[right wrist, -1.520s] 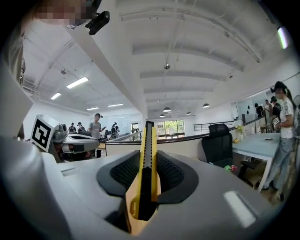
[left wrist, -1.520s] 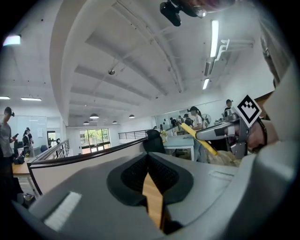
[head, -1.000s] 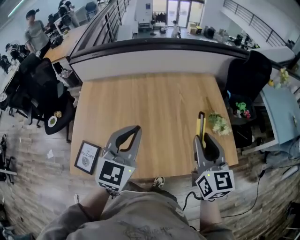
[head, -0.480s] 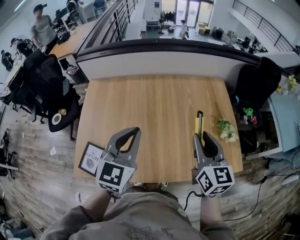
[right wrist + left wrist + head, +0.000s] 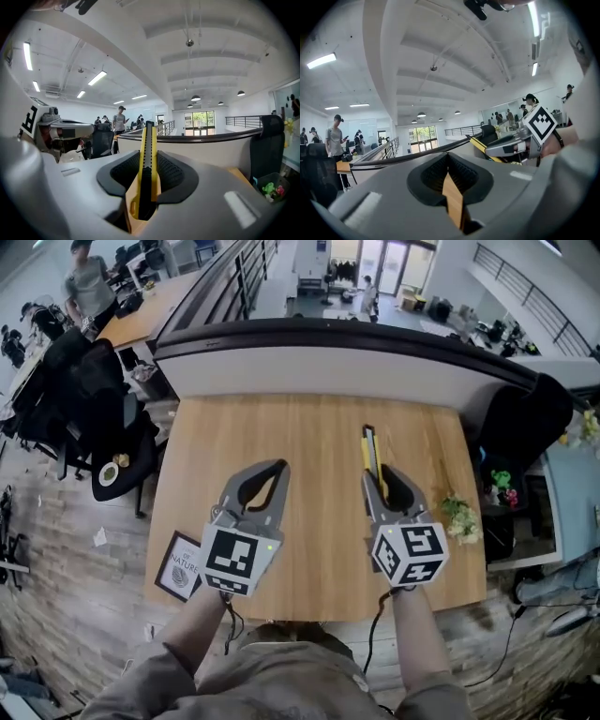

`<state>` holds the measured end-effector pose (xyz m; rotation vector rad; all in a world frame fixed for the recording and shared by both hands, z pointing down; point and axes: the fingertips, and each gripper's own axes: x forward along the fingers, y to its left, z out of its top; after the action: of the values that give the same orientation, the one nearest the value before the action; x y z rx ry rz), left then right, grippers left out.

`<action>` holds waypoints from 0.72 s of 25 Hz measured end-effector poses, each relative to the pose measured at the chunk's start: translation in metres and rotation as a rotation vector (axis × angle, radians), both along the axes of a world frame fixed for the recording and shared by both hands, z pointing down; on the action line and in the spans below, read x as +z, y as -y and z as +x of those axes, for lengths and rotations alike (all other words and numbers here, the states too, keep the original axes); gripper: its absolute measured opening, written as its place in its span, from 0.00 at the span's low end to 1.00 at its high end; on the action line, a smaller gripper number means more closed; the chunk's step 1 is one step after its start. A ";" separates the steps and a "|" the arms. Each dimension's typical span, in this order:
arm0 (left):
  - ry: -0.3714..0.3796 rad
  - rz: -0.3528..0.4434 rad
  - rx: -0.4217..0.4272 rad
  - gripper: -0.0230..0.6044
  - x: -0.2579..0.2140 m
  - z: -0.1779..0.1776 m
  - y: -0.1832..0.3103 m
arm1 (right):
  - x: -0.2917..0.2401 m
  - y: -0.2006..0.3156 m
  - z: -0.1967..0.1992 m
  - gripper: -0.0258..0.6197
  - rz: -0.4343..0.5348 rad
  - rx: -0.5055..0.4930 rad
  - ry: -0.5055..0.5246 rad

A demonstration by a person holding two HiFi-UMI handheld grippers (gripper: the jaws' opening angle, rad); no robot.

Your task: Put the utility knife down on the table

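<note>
A yellow and black utility knife (image 5: 369, 451) sticks out forward from my right gripper (image 5: 379, 480), which is shut on its handle and held over the wooden table (image 5: 281, 427). The right gripper view shows the knife (image 5: 146, 150) standing on edge between the ribbed pads of that gripper (image 5: 147, 157). My left gripper (image 5: 277, 468) hovers over the table's left half, shut with nothing in it. From the left gripper view, its jaws (image 5: 449, 161) meet, and the right gripper (image 5: 511, 147) with the knife (image 5: 480, 144) shows off to the right.
A small plant (image 5: 461, 517) sits at the table's right edge. A framed card (image 5: 180, 565) lies by the front left corner. A low partition (image 5: 328, 357) closes the far side. Black chairs (image 5: 94, 399) stand to the left, and people stand farther off.
Both grippers have moved forward over the table. The right one carried the knife away from the right edge, toward the middle. The knife stays gripped.
</note>
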<state>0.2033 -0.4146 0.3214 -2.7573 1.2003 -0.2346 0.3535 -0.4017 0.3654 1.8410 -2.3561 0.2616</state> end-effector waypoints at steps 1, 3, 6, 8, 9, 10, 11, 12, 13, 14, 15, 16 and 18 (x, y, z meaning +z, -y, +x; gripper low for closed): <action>-0.003 -0.001 -0.011 0.04 0.003 0.000 0.013 | 0.006 0.015 -0.002 0.23 -0.013 0.000 -0.010; -0.012 -0.018 -0.036 0.04 0.014 -0.001 0.039 | 0.023 0.046 -0.007 0.23 -0.046 0.002 -0.029; -0.009 -0.055 -0.059 0.04 0.039 -0.003 0.074 | 0.055 0.087 -0.015 0.23 -0.103 0.006 -0.041; 0.004 -0.092 -0.069 0.04 0.062 -0.005 0.093 | 0.078 0.110 -0.019 0.23 -0.139 0.005 -0.048; 0.011 -0.114 -0.077 0.04 0.075 -0.006 0.102 | 0.090 0.120 -0.021 0.23 -0.158 0.003 -0.054; 0.016 -0.137 -0.084 0.04 0.088 -0.008 0.111 | 0.103 0.129 -0.023 0.23 -0.179 0.001 -0.059; 0.020 -0.162 -0.091 0.04 0.101 -0.010 0.120 | 0.117 0.139 -0.024 0.23 -0.203 0.001 -0.062; 0.022 -0.188 -0.095 0.04 0.114 -0.012 0.128 | 0.133 0.148 -0.026 0.23 -0.232 0.004 -0.058; 0.019 -0.216 -0.099 0.04 0.126 -0.014 0.136 | 0.149 0.157 -0.028 0.23 -0.264 0.009 -0.046; 0.013 -0.241 -0.102 0.04 0.136 -0.016 0.144 | 0.167 0.165 -0.030 0.23 -0.298 0.014 -0.032; 0.008 -0.262 -0.106 0.04 0.146 -0.017 0.151 | 0.184 0.173 -0.033 0.23 -0.332 0.018 -0.021; 0.008 -0.281 -0.111 0.04 0.157 -0.018 0.157 | 0.201 0.179 -0.035 0.23 -0.363 0.020 -0.019; 0.025 -0.317 -0.119 0.04 0.180 -0.019 0.164 | 0.230 0.186 -0.041 0.23 -0.414 0.019 -0.031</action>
<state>0.1847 -0.5784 0.5017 -2.9338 1.4342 -0.5116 0.3127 -0.5881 0.5958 1.6530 -2.0668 0.6606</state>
